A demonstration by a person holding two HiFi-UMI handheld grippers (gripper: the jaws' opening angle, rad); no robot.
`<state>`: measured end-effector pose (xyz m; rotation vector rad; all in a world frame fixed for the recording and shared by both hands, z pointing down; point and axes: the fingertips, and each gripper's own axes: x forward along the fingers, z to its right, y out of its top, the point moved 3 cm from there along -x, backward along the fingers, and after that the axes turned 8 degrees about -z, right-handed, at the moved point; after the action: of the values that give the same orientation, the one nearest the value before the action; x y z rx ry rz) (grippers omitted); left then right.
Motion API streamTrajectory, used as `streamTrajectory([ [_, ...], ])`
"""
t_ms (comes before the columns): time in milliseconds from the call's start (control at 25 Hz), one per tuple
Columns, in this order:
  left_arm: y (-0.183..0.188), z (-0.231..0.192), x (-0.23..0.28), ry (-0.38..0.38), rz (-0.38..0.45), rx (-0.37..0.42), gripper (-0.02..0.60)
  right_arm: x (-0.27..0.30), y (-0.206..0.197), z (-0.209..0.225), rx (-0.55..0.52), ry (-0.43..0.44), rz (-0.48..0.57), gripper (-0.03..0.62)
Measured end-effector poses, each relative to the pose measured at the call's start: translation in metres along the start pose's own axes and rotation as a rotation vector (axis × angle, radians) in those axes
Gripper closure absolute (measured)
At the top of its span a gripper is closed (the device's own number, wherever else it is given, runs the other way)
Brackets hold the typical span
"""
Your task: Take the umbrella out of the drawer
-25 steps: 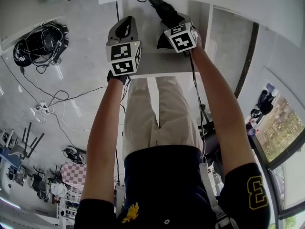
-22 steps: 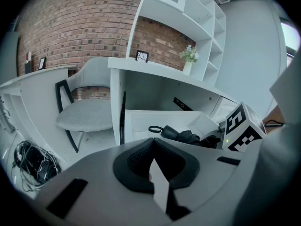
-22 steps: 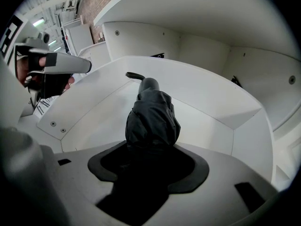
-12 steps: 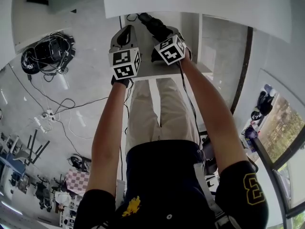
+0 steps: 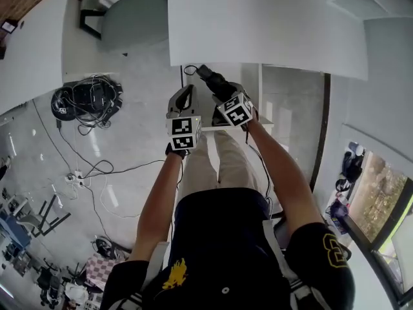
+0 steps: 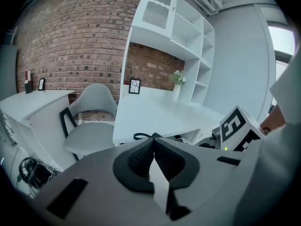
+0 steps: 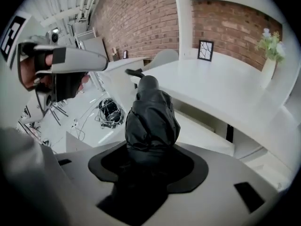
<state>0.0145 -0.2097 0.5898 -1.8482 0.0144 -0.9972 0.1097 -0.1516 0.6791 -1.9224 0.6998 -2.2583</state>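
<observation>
**Folded umbrella (image 7: 150,119) held up in our right gripper (image 7: 151,149), above the drawer (image 7: 202,133)**

We have the black umbrella end-on, its fingers (image 7: 186,166) part-way apart and clamped round the bunched lower body, the strap loop at the far tip pointing toward the white tabletop (image 7: 221,81). Our left gripper (image 6: 153,147) hangs beside it with its fingers pressed together on nothing. We judge the umbrella light, with a stiff core under soft, slick fabric (likely to slide if pinched loosely). The thick middle of the bundle looks the safest hold, squeezed firmly, not the floppy loop or the narrow tip.
</observation>
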Motion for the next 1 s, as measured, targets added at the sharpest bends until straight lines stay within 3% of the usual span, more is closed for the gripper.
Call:
streamTrajectory([
  [320,0.058,-0.002,-0.047,0.029,0.060,-0.013,0.562,-0.083,0.049,0.008,0.171,0.012,0.153,0.327],
  [800,0.170,0.015,-0.094,0.032,0.224,0.090,0.561,-0.207,0.121,0.022,0.158,-0.019,0.412,0.327],
  [1000,0.205,0.038,-0.101,-0.002,0.291,0.091,0.561,-0.265,0.140,0.034,0.173,-0.043,0.550,0.326],
])
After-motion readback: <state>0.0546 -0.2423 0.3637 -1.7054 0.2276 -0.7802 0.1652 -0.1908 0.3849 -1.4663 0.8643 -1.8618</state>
